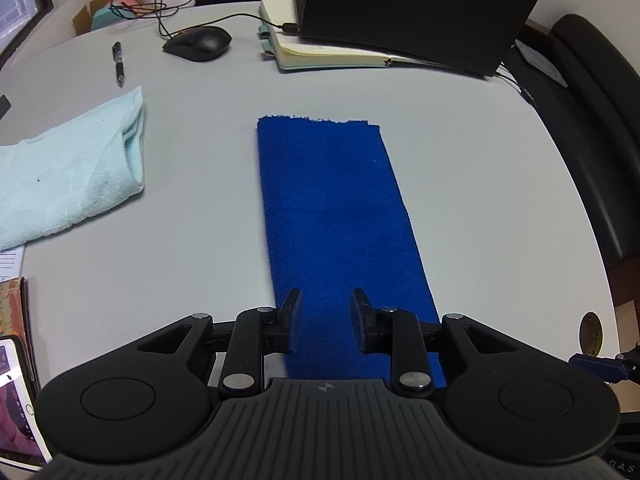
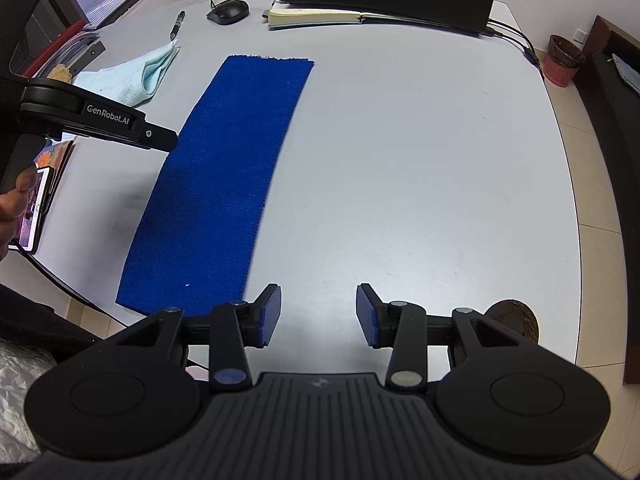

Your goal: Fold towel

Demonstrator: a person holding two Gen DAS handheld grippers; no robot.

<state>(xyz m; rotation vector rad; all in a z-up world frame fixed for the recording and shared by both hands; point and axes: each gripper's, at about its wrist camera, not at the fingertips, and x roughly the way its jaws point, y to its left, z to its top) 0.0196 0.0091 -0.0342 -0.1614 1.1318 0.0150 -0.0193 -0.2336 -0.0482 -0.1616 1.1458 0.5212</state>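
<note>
A long, narrow blue towel [image 1: 332, 200] lies flat on the grey table [image 1: 180, 240], folded into a strip that runs away from me. My left gripper [image 1: 326, 296] hovers over the strip's near end, jaws open, the cloth lying below them and not pinched. In the right wrist view the same blue towel [image 2: 224, 168] runs up the left half. My right gripper [image 2: 318, 290] stands open over bare table just right of the towel's near corner. The left gripper's black housing [image 2: 100, 120], held by a hand, reaches over the towel's left edge.
A folded pale blue towel [image 1: 68, 176] lies at the left. A pen [image 1: 118, 62], mouse [image 1: 198, 43], open notebook [image 1: 316, 46] and dark screen [image 1: 420, 12] line the far side. A tablet [image 1: 16, 400] sits near left, a cable hole [image 2: 514, 320] near right.
</note>
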